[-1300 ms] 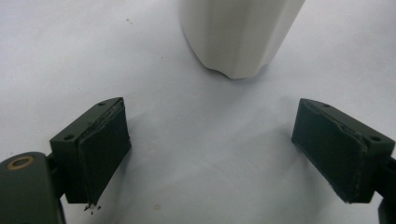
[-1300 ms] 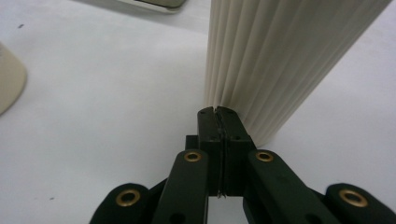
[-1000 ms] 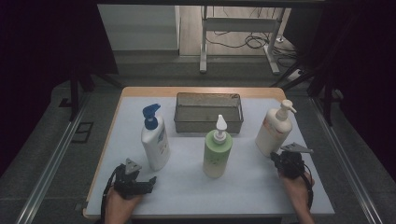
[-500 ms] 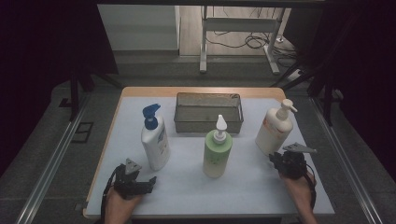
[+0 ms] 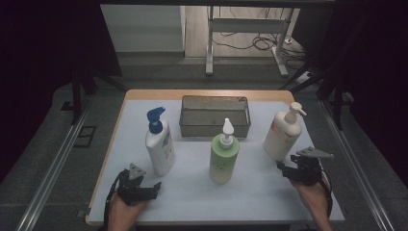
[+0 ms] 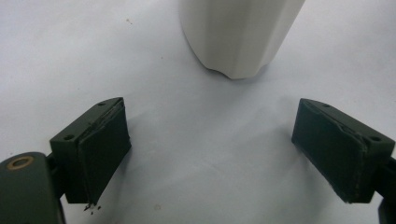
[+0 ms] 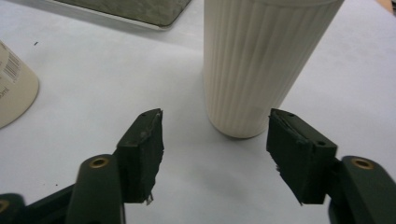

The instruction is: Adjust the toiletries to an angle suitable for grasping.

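Three pump bottles stand on the white table (image 5: 192, 202): a white one with a blue pump (image 5: 160, 144), a green one (image 5: 224, 156) and a cream one (image 5: 283, 134). My left gripper (image 5: 153, 188) rests at the front left, open, just short of the blue-pump bottle's base (image 6: 238, 37). In its own view the left gripper (image 6: 210, 135) has nothing between its jaws. My right gripper (image 5: 284, 169) sits at the front right, open, a little in front of the cream bottle's ribbed base (image 7: 261, 70). The right gripper (image 7: 215, 140) is empty too.
A dark mesh basket (image 5: 215, 126) stands empty at the back centre, behind the bottles; its corner (image 7: 135, 9) is also in the right gripper view. The green bottle's labelled side (image 7: 14, 88) lies left of the right gripper. Desk legs and cables lie beyond the far edge.
My right gripper has shifted slightly to the right and toward the front edge. The left gripper and the bottles have not moved.
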{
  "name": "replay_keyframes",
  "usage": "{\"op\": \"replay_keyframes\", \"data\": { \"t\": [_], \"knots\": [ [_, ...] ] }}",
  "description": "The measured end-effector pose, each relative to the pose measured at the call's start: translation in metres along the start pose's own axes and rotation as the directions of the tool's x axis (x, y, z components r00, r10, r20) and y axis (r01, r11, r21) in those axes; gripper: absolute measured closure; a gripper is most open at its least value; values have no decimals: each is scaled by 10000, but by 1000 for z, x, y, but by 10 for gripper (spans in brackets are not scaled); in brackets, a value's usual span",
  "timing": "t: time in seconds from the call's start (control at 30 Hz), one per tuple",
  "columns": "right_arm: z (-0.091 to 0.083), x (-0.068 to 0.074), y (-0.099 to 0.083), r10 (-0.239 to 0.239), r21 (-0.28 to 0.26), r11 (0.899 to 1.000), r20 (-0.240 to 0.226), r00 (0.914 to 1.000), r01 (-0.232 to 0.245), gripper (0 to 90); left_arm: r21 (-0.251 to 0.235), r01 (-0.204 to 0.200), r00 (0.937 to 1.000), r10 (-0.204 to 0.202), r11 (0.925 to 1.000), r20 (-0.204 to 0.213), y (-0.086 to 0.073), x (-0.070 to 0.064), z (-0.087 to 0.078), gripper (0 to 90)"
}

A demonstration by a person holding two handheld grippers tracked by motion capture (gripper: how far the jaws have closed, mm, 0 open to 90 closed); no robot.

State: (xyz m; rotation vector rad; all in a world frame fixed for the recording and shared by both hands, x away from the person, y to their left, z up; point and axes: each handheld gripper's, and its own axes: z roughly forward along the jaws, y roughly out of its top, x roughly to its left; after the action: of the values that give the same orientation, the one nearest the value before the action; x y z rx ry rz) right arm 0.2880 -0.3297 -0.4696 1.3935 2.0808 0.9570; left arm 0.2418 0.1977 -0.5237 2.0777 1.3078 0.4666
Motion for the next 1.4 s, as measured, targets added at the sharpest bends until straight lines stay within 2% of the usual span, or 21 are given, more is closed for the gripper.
{"op": "replay_keyframes", "data": {
  "t": [0.37,0.8,1.4],
  "knots": [
    [-10,-9,10,-102,-95,9999,31,9999,102,281,-1,-2,10000,2,10000,-2,0,0,0,107],
    [-19,-15,34,-332,-289,9990,45,9994,333,202,-1,1,10000,-1,10000,1,0,0,0,107],
    [-8,-18,74,-395,-452,9982,-40,9992,393,147,5,-8,10000,8,10000,6,0,0,0,107]
  ]
}}
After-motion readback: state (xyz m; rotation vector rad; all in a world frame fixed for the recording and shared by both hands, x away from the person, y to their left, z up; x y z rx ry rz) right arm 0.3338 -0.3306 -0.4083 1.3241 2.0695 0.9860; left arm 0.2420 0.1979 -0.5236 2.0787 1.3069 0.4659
